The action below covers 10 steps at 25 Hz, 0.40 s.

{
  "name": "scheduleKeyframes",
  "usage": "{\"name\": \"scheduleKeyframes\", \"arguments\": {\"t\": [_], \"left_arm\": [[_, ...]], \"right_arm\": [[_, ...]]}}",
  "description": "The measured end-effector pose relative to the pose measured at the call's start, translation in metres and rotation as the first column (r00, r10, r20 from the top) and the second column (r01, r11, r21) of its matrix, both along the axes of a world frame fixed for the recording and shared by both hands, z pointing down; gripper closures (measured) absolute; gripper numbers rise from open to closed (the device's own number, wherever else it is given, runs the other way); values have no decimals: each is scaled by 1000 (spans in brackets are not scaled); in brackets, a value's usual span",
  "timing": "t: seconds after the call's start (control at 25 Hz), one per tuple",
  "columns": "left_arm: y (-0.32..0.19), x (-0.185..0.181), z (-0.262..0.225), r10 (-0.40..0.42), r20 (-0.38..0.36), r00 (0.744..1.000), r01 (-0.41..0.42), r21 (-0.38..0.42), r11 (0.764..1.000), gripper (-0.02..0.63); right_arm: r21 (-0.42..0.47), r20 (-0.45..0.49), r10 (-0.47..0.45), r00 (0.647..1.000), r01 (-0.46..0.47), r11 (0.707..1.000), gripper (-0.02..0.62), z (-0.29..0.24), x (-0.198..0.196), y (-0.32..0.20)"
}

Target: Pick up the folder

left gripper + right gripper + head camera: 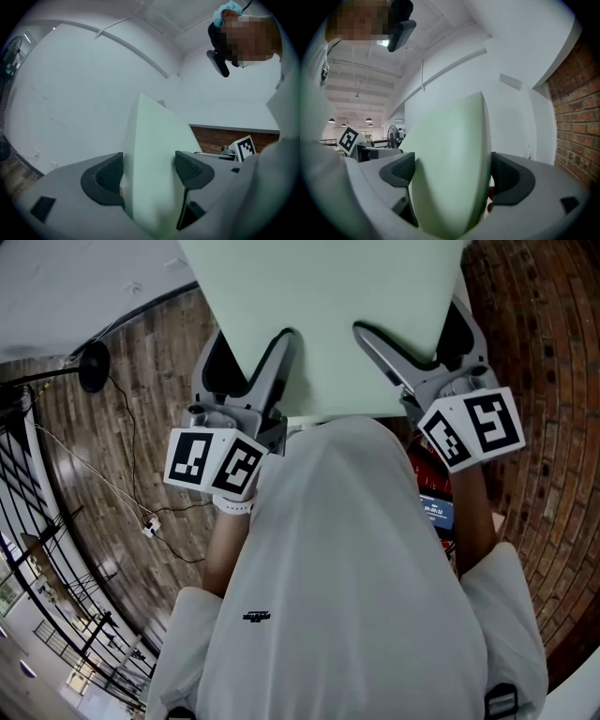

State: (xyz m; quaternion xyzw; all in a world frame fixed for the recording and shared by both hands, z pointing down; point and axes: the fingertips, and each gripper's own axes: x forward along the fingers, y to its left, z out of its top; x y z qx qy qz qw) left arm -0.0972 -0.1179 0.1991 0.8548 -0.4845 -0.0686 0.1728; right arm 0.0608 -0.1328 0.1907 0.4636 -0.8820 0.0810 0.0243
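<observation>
Over the wood-plank floor (141,381), with a brick wall (548,352) on the person's right, the pale green folder (328,315) is clear of any surface and held up just in front of the white shirt (356,568). The left gripper (150,168) and the right gripper (452,174) are each clamped across its near edge, pads pressing on both faces. The lift looks about done to me, so doing it well means equal squeeze and level hands, lest the folder bow or slip. Whether it holds papers I cannot tell, and beyond it there is only white wall (70,93).

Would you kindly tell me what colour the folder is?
Pale mint green; the folder shows best in the head view.
</observation>
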Motion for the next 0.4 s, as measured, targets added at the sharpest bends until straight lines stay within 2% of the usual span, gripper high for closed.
{"name": "scheduleKeyframes", "arguments": {"t": [0.4], "left_arm": [[2, 1, 0, 2, 3, 1000, -2, -3, 1000, 249]], "right_arm": [[-1, 4, 5, 1000, -5, 1000, 89, 0, 2, 3]]}}
